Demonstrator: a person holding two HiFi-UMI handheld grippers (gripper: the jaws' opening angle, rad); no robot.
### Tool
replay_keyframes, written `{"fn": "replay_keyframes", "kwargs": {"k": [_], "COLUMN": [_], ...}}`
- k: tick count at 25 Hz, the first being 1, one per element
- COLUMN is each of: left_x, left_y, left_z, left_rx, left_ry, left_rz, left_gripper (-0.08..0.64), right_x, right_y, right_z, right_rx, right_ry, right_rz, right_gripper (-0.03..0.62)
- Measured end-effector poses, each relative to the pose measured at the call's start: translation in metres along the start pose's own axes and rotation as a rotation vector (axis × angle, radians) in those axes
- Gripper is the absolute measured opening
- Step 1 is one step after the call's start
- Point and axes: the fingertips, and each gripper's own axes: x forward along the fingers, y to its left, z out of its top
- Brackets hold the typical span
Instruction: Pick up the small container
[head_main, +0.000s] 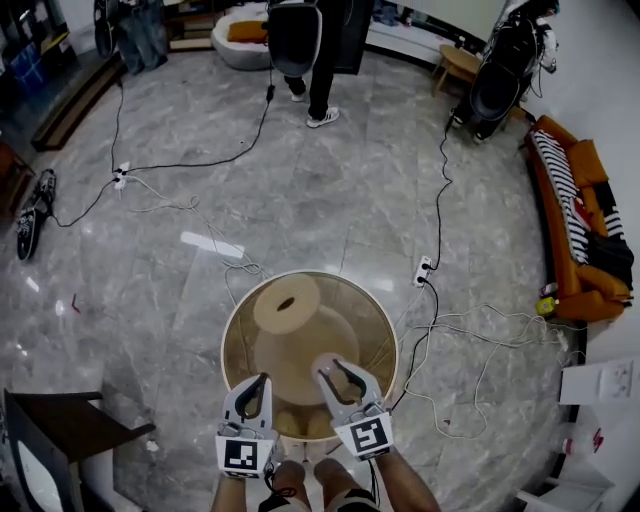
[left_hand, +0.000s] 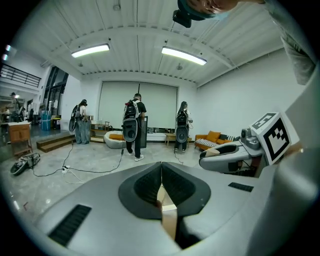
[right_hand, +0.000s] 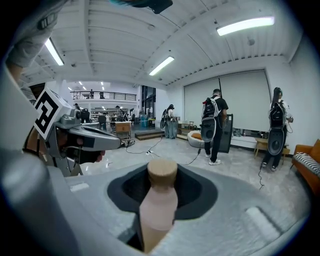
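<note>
Small container (right_hand: 159, 202) stands upright in your right tool (head_main: 338, 372), whose jaws are part-closed on its pale body, over the round glass worktop (head_main: 372, 312). Its cork stopper (right_hand: 162, 172) is on, and you can't see what is inside. That smooth, tapering body could slip through the pads if you tilt or ease off, with glass below. Your left tool (head_main: 258, 388) is closed and empty.
</note>
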Motion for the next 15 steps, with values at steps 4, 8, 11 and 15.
{"fn": "replay_keyframes", "kwargs": {"k": [4, 8, 11, 15], "left_x": [-0.031, -0.063, -0.084, -0.111], "left_y": [-0.005, -0.01, -0.019, -0.033], "left_z": [0.033, 0.073, 0.101, 0.137], "left_rx": [0.063, 0.08, 0.087, 0.09], "left_ry": [-0.017, -0.044, -0.071, -0.11], "left_rz": [-0.003, 0.006, 0.007, 0.012], "left_gripper": [0.018, 0.018, 0.018, 0.018], "right_x": [-0.034, -0.067, -0.096, -0.132], "right_y": [0.005, 0.009, 0.012, 0.019], "right_z": [0.041, 0.073, 0.103, 0.125], "right_rx": [0.027, 0.021, 0.041, 0.048], "right_ry": [-0.012, -0.054, -0.086, -0.109], "right_rz": [-0.015, -0.044, -0.06, -0.08], "right_gripper": [0.126, 0.126, 0.126, 0.126]}}
